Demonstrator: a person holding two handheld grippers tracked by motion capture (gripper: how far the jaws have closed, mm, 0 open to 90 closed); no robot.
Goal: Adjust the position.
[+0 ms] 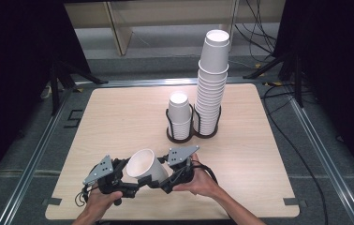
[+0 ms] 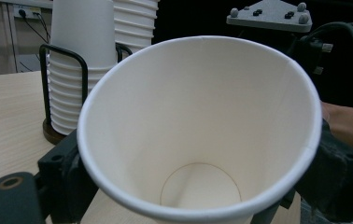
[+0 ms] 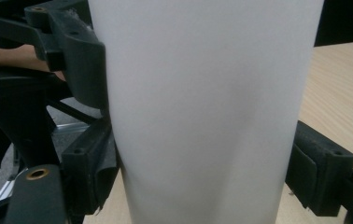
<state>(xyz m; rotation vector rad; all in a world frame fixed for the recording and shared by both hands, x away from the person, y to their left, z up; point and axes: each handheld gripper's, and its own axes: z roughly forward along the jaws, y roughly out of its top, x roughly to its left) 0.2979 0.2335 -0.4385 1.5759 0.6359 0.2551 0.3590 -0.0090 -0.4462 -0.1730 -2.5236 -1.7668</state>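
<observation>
1. A single white paper cup [image 1: 146, 167] is held in the air just above the near edge of the worktop [image 1: 119, 117], between the two hand-held grippers and close to the person's hands.
2. The left hand-held gripper [image 1: 119, 180] is placed at the cup's narrow base end. In the left gripper view its dark jaws are seen low on either side of the cup [image 2: 198, 135], close against the wall, with the jaws only partly open. Whether the pads actually press cannot be told.
3. The right hand-held gripper [image 1: 171, 177] is set across the cup's side wall. In the right gripper view the cup [image 3: 207, 112] stands between its jaws: one pad is seen against the wall, the other a little clear of it, so a firm grip cannot be confirmed.
4. The cup's long axis is tilted, with the open mouth turned up and away from the person, toward the far side of the worktop.
5. Further back, well apart from the held cup, a black wire holder [image 1: 170, 123] carries a short stack of cups [image 1: 180, 115] and a tall stack of cups [image 1: 212, 79].
6. Both hands are equally near the cup; the coming move is judged to turn on which hand-held gripper keeps it.
</observation>
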